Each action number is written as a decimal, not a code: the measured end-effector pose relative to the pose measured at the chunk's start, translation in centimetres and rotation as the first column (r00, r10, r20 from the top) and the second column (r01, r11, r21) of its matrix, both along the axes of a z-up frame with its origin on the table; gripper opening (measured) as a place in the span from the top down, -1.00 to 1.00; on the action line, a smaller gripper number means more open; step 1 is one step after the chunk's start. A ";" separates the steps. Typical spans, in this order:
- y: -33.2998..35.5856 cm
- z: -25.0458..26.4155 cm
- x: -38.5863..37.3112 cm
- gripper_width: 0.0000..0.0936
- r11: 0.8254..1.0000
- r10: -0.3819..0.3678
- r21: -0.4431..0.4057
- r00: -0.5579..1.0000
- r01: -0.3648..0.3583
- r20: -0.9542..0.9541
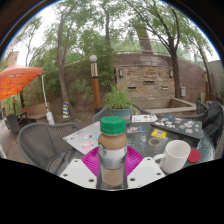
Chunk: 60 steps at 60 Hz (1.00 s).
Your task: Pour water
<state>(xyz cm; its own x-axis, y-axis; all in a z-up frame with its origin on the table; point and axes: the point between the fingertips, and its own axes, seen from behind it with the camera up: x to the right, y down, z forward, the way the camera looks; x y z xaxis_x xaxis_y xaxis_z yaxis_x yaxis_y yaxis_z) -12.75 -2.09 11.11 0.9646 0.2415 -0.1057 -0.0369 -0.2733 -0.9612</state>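
The gripper is clenched on a clear plastic bottle with a green cap; both white fingers press against its sides, and the magenta pads show on either side of its lower body. The bottle stands upright between the fingers, its lower half filled with a brownish liquid, its upper part clearer. Just to the right of the bottle sits a white mug with its handle turned to the right, resting on the round outdoor table. Beyond the mug a small dark jar stands near papers and printed cards spread across the tabletop. To the left, a black metal mesh chair curves beside the table. Farther back a potted green plant rises just behind the bottle's cap. Behind it runs a stone wall with a lamp post in front. At the far left an orange umbrella shades a seating area, and tall trees spread over the patio against a pale sky.
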 end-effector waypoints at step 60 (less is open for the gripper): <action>-0.5 12.0 10.5 0.37 0.935 -0.282 -0.137 -0.449 -0.328 -0.848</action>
<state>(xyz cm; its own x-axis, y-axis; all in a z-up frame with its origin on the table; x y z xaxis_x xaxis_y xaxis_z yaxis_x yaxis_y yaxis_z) -2.24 -2.55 23.14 -0.6004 -0.0687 -0.7968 -0.6926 -0.4534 0.5610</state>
